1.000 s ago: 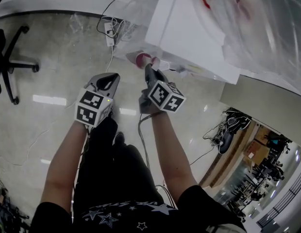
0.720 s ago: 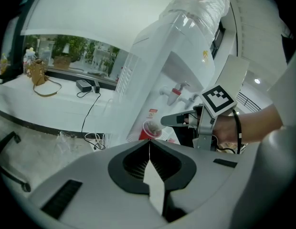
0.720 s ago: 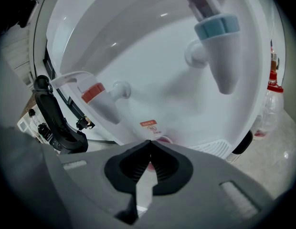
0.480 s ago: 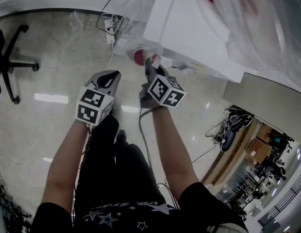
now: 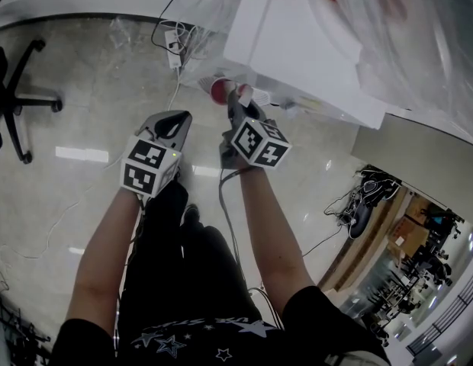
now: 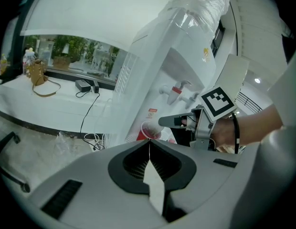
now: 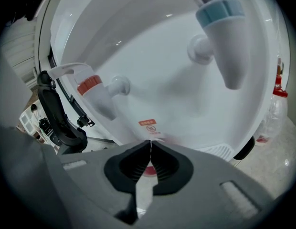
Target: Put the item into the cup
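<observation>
One red cup (image 6: 149, 130) sits at the front of a white water dispenser (image 5: 297, 48), low in its recess and below the taps. The right gripper (image 6: 162, 122) is clamped on the cup's near rim, its two jaws pinched together with the cup wall between them. In the right gripper view a sliver of red shows through the gap behind the closed tips. Whether the cup rests on the dispenser's white grille (image 7: 224, 150) or hangs in the grip cannot be told.

Above the cup and to its left is the tap with the red collar (image 7: 93, 90). The tap with the pale blue collar (image 7: 220, 13) is further right and higher. A small red-and-white label (image 7: 149, 125) is stuck on the back wall of the recess, just over the jaw tips.

To the left of the right gripper, near but apart from it, the left gripper (image 5: 174, 120) is held over the floor (image 5: 76, 113). Its jaws are pressed together with nothing between them, and they point toward the cup.

Clear plastic wrap (image 5: 419, 29) covers the top of the dispenser. A power strip with cables (image 5: 172, 48) lies on the floor at the far left of its base. An office chair (image 5: 15, 75) stands well off to the left, and a brown handbag (image 6: 37, 73) rests on a long white counter (image 6: 47, 106) far beyond the dispenser.
</observation>
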`<state>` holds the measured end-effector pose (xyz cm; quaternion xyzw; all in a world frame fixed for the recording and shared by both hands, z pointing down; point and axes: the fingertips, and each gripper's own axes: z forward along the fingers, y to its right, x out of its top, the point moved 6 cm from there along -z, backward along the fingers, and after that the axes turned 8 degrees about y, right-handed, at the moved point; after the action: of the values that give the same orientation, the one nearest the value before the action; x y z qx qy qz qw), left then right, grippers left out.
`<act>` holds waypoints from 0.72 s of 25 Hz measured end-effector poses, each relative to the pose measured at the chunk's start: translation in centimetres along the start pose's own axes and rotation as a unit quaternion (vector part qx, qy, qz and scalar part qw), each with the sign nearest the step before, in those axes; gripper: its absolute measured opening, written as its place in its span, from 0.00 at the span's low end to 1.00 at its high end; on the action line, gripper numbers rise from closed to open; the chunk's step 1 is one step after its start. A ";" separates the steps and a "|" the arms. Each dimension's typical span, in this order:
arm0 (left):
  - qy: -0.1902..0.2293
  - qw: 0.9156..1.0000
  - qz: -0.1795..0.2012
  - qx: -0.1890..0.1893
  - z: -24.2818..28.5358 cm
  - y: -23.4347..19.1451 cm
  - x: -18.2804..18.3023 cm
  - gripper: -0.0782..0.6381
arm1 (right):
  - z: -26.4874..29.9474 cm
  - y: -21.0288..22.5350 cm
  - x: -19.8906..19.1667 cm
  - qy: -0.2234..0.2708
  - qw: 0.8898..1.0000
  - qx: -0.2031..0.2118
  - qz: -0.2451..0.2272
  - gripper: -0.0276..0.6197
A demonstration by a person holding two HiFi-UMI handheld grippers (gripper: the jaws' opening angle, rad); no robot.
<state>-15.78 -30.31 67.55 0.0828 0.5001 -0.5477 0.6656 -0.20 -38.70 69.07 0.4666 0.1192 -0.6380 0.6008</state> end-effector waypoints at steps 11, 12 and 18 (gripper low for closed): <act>-0.001 1.000 -0.003 0.001 -0.1 0.2 -0.2 0.12 | -0.2 -0.1 -0.3 -0.006 1.000 0.008 0.011 0.14; -0.001 1.000 -0.003 0.001 -0.1 0.2 -0.2 0.12 | -0.3 -0.1 -0.3 -0.006 1.000 0.008 0.012 0.14; 0.000 1.000 0.000 0.004 -0.7 0.7 -0.3 0.12 | -1.3 -0.4 -0.3 0.000 1.000 0.010 0.012 0.14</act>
<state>-15.61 -29.36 67.18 0.0859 0.4978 -0.5499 0.6652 -0.02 -37.52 68.46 0.4739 0.1071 -0.6323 0.6034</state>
